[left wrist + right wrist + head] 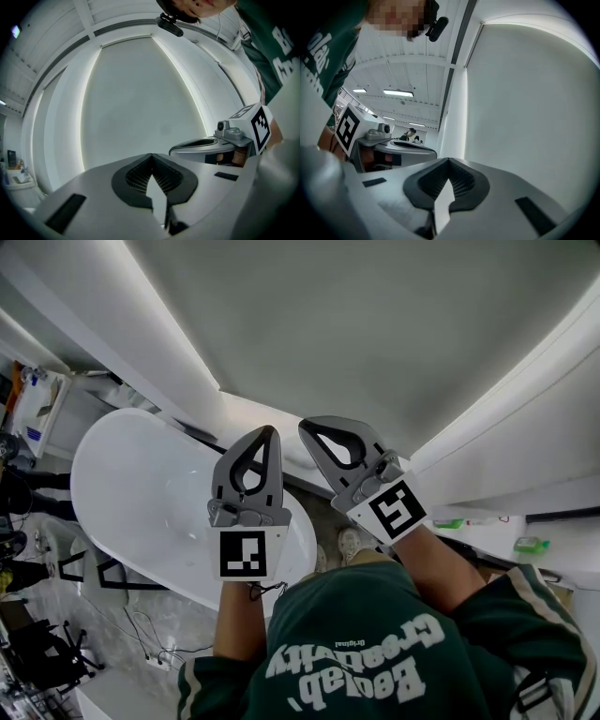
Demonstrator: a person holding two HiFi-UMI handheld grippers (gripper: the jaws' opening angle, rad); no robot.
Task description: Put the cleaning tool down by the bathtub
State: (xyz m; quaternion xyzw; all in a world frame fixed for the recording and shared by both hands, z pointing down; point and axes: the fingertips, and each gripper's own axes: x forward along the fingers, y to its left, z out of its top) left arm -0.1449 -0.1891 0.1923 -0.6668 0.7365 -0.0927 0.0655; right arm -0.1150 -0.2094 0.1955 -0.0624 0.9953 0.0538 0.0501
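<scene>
The white oval bathtub (122,456) lies below and to the left of my hands in the head view. No cleaning tool shows in any view. My left gripper (271,433) is held level over the tub's near end, shut, with nothing between its jaws (151,155). Close beside it, my right gripper (307,427) is also shut and empty (449,160). Both point at a plain pale wall panel (140,103). Each gripper view catches the other gripper at its side: the right gripper (206,143) and the left gripper (410,146).
A white ledge (562,563) at the right carries a green block (531,544) and a small green item (448,522). Pale shoes (349,542) stand on the floor under my hands. Cables (150,634) and black frames (84,568) lie left of the tub. Lit strips edge the wall panel.
</scene>
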